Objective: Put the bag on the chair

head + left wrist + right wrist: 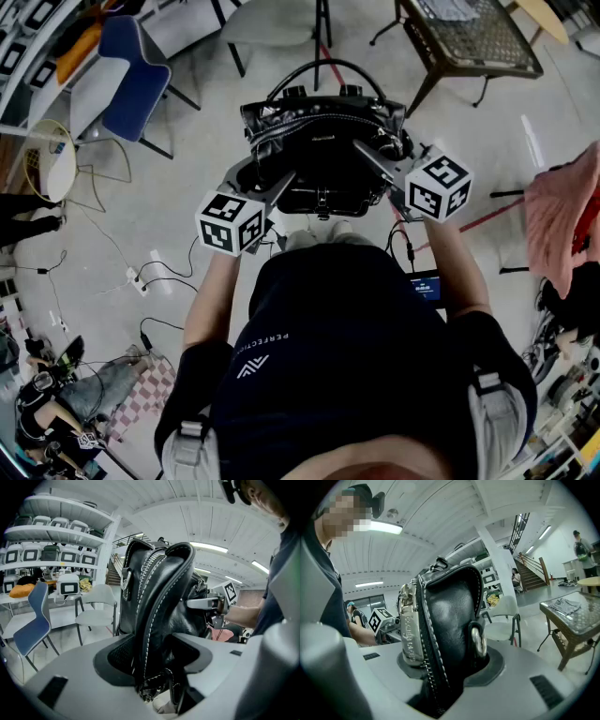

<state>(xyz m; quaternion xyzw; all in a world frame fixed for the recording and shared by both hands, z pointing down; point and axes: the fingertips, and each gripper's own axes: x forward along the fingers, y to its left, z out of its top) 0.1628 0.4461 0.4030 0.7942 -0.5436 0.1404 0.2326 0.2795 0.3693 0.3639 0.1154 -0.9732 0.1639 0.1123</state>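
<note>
While the black leather handbag (323,150) hangs in mid-air at the upper centre of the head view, above bare floor, each of its ends is pinched by one set of tongs: the left tongs (152,663) are spread wide around a stitched end, and the right tongs (440,667) clamp the zip end. To my eye the risk is a slip. The leather is soft, and if either grip eases or the two hands drift apart, the bag could sag and drop before it reaches a seat. I count one bag, two tongs, one blue moulded chair (131,75) at upper left and one white chair (272,23) at top centre.
</note>
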